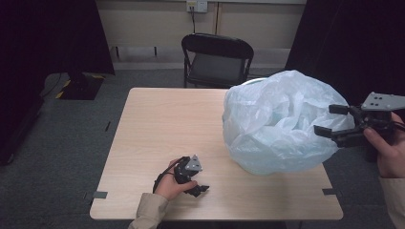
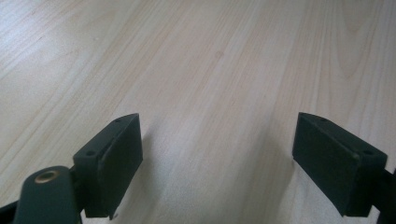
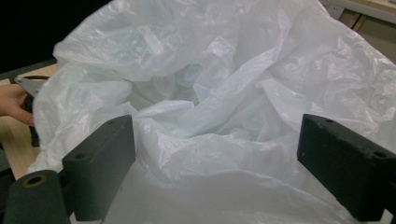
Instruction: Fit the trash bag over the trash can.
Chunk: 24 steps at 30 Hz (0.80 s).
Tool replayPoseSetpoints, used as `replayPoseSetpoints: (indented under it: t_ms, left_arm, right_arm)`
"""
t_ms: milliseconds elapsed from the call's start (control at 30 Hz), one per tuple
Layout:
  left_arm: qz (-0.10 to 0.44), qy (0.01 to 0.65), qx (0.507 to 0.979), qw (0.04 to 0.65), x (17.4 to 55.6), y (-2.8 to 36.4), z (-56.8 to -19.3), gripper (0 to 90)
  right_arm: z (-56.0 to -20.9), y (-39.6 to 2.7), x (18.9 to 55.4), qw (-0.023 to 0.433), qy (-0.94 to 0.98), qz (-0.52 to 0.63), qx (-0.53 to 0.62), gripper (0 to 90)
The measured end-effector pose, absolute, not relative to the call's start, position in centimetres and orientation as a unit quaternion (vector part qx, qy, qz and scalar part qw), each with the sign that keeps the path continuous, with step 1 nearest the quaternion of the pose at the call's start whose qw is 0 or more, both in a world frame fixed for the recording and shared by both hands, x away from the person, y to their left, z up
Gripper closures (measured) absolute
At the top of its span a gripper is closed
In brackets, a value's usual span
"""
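Note:
A big crumpled pale blue plastic bag [image 1: 279, 121] billows over the right half of the wooden table [image 1: 162, 124]. My right gripper [image 1: 329, 119] hovers at the bag's right side, off the table's right edge, with its jaws open and pointing left at the plastic. In the right gripper view the bag [image 3: 224, 93] lies just beyond the spread fingers [image 3: 100, 168], with nothing pinched between them. My left gripper [image 1: 200, 190] rests low at the table's front left, pointing right. In the left gripper view its open fingers [image 2: 112, 163] frame bare wood [image 2: 219, 70].
A black folding chair [image 1: 217, 59] stands behind the table's far edge. Dark curtains hang at both back corners. A white rim [image 1: 253, 81] peeks out behind the bag's top. Bare tabletop lies to the left of the bag.

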<state>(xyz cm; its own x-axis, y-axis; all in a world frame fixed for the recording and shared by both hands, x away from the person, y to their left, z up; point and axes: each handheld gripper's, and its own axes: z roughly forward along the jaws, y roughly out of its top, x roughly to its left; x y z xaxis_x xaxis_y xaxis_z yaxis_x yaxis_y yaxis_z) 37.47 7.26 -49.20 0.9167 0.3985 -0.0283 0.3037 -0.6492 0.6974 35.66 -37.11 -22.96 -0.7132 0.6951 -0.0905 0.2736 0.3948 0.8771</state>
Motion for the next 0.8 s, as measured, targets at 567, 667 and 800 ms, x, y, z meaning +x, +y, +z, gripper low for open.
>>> replayPoseSetpoints:
  t_ms: [567,667,800]
  left_arm:
    - [0.072,0.188,0.903,0.379,37.3,7.3,-49.7,14.8]
    - [0.073,0.187,0.901,0.385,37.3,7.3,-49.8,13.5]
    - [0.071,0.180,0.900,0.391,37.3,7.2,-50.1,7.7]
  right_arm:
    - [-26.5,-36.2,38.9,0.222,0.820,0.416,0.323,10.6]
    - [-26.7,-36.0,39.0,0.220,0.822,0.414,0.323,10.7]
    - [-26.0,-36.0,38.8,0.225,0.823,0.411,0.321,10.8]
